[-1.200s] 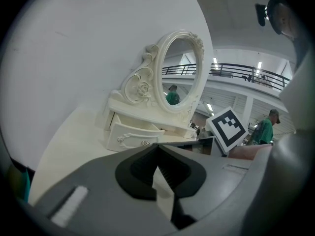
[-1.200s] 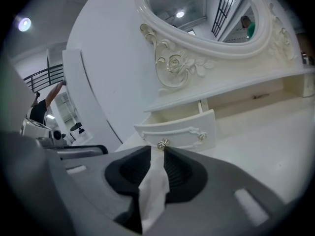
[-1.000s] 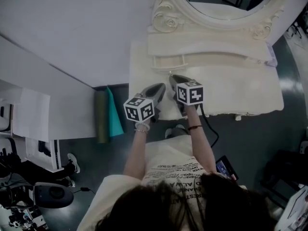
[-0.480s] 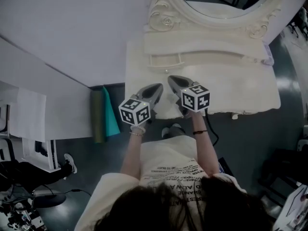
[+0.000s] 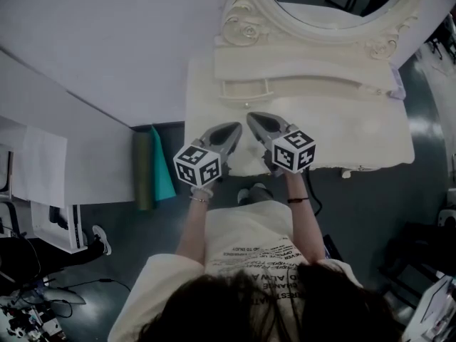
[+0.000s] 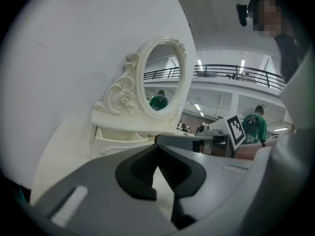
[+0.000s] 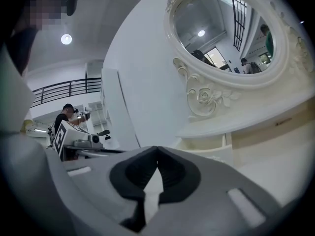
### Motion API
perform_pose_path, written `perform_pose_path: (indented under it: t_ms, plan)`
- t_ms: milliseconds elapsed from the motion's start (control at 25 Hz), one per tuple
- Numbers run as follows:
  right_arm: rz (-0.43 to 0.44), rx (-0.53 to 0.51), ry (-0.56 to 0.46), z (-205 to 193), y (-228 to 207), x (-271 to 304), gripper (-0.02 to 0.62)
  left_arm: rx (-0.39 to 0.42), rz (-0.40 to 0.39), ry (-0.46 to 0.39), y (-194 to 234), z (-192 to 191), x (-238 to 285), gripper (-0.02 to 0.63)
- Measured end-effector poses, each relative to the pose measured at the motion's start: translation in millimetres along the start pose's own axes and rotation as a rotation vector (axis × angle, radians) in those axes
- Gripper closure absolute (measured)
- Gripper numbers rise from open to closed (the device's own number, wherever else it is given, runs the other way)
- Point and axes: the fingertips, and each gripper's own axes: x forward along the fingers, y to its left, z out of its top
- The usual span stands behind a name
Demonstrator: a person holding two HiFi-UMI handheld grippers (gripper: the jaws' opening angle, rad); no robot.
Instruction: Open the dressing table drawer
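Note:
A cream dressing table (image 5: 356, 130) with an oval mirror (image 5: 335, 6) stands against the white wall. Its small left drawer (image 5: 246, 90) under the mirror shelf is pulled out a little, also seen as the drawer (image 6: 120, 141) and the drawer (image 7: 211, 150). My left gripper (image 5: 234, 129) hovers over the table top near its front edge, shut and empty. My right gripper (image 5: 251, 118) hangs beside it, a short way in front of the drawer. Its jaws are just finishing closing, tips touching with nothing between them. Each gripper view shows its own tips meeting: left gripper (image 6: 157, 149), right gripper (image 7: 156, 151).
A teal roll (image 5: 164, 166) and an olive roll (image 5: 146, 173) lean beside the table's left side. A white partition (image 5: 64, 127) runs along the left. A small object (image 5: 400, 87) lies at the shelf's right end. The person's shoe (image 5: 249, 191) shows under the front edge.
Both grippers have risen a little above the table top, and the right one has tilted and drawn back from the drawer. The drawer stays pulled out as before.

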Motion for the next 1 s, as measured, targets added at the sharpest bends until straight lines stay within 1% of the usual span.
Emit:
perform_pose_path:
  t_ms: [200,400,1000]
  plan:
    - [0.020,-0.020,-0.001,0.0,4.8,0.3,0.592,0.014,-0.008,-0.008,-2.0,4.1,-0.8,0.607]
    - [0.038,-0.023,-0.022,4.4,7.5,-1.0,0.592,0.024,-0.012,-0.018,-4.3,8.3,-0.9,0.607]
    - [0.035,-0.014,-0.045,5.0,6.8,-0.9,0.592,0.031,-0.044,0.000,-8.9,7.0,5.3,0.607]
